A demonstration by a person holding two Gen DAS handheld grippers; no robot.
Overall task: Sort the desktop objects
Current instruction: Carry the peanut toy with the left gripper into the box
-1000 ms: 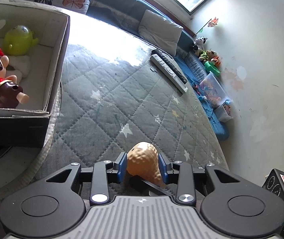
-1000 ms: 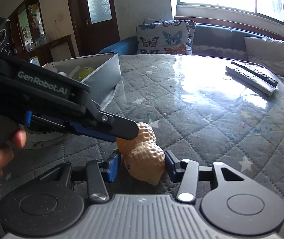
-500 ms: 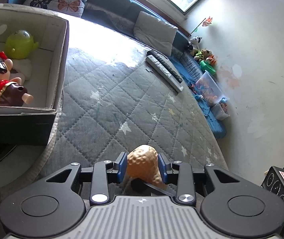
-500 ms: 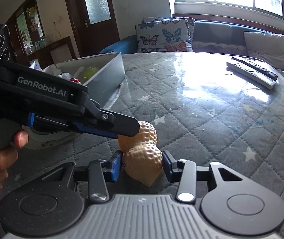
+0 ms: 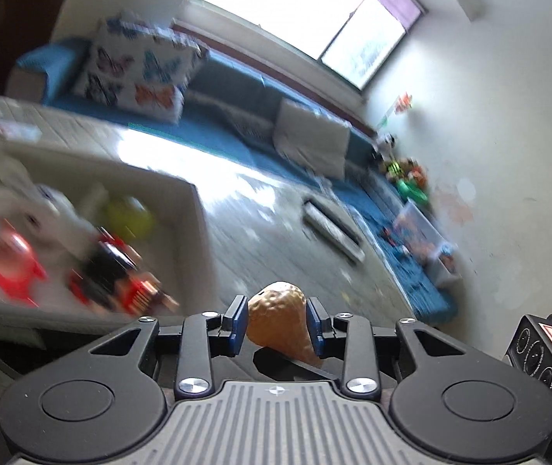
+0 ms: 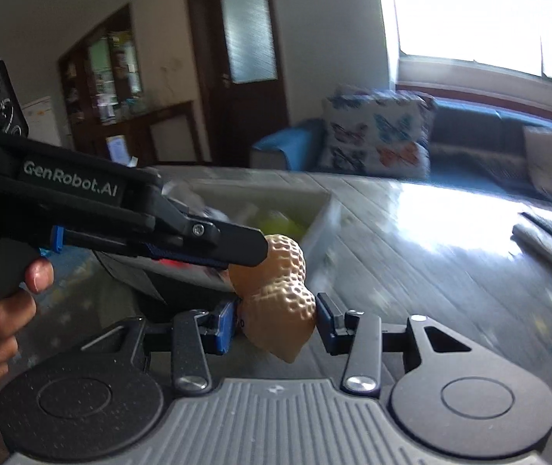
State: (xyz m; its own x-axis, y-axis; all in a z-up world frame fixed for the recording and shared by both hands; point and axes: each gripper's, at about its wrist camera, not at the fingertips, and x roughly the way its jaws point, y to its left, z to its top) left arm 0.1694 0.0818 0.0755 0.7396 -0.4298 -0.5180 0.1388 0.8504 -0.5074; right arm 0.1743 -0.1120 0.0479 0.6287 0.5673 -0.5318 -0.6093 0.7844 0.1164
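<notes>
A tan peanut-shaped toy (image 5: 280, 319) is held off the quilted table by both grippers. My left gripper (image 5: 276, 323) is shut on one lobe; it shows in the right wrist view as a black arm (image 6: 167, 228) crossing from the left. My right gripper (image 6: 274, 325) is shut on the other lobe of the peanut toy (image 6: 280, 306). A grey open box (image 5: 198, 232) with several toys inside, a white rabbit (image 5: 39, 201), a green figure (image 5: 128, 217) and red figures, sits to the left; it also shows in the right wrist view (image 6: 314, 228).
Two remote controls (image 5: 332, 228) lie on the far side of the table, also in the right wrist view (image 6: 547, 244). A blue sofa (image 5: 237, 89) with a butterfly pillow stands behind. Toys and a plastic bin (image 5: 423, 232) lie along the right wall.
Both grippers have lifted the peanut toy off the table and carried it towards the box. The right gripper has closed on it. The views are blurred by motion.
</notes>
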